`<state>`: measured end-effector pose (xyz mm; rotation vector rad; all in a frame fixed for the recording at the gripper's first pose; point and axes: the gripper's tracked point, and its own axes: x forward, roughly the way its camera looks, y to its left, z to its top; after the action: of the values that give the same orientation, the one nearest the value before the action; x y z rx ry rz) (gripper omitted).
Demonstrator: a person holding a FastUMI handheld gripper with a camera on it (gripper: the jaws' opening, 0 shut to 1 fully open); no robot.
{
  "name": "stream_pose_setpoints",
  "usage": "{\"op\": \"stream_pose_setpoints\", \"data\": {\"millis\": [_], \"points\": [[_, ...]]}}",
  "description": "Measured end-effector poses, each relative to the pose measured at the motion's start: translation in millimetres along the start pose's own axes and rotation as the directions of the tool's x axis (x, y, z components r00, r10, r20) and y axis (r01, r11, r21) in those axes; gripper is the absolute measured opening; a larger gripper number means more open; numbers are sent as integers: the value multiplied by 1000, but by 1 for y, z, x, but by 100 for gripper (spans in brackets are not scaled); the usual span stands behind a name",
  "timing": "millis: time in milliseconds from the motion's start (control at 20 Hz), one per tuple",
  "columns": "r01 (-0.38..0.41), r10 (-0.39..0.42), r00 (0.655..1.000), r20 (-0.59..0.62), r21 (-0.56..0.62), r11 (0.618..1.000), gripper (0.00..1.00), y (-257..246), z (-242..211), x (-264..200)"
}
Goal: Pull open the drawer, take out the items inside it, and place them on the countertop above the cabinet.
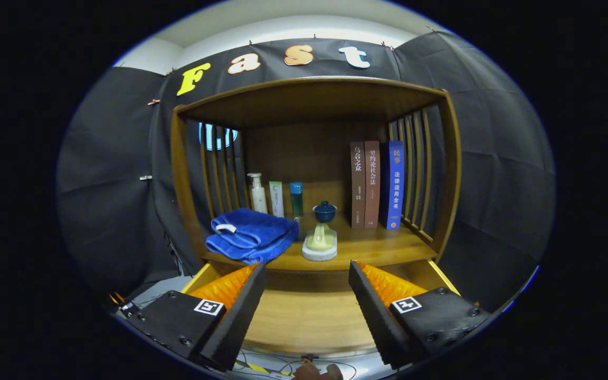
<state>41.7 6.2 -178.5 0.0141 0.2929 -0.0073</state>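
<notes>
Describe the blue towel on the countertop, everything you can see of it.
The blue towel is a thick, plush cloth, folded into a soft bundle with a small white loop tag on its left side. It lies flat on the wooden countertop, at the left front, one fold hanging slightly over the edge. Bottles stand just behind it. It lies beyond the open gripper, whose fingers hold nothing and do not touch it.

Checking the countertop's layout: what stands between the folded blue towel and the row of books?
In the gripper view, a small blue lidded cup on a pale stand sits between the blue towel and the books. The gripper is open over the drawer.
</notes>
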Motion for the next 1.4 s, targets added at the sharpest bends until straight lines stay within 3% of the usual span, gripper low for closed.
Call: {"op": "stream_pose_setpoints", "data": {"millis": [300, 750, 1400], "points": [[9, -11, 999, 51, 30, 1000, 100, 3, -68, -60], [52, -53, 999, 10, 67, 996, 99, -11, -151, -46], [72, -73, 997, 6, 79, 994, 98, -14, -160, -22]]}}
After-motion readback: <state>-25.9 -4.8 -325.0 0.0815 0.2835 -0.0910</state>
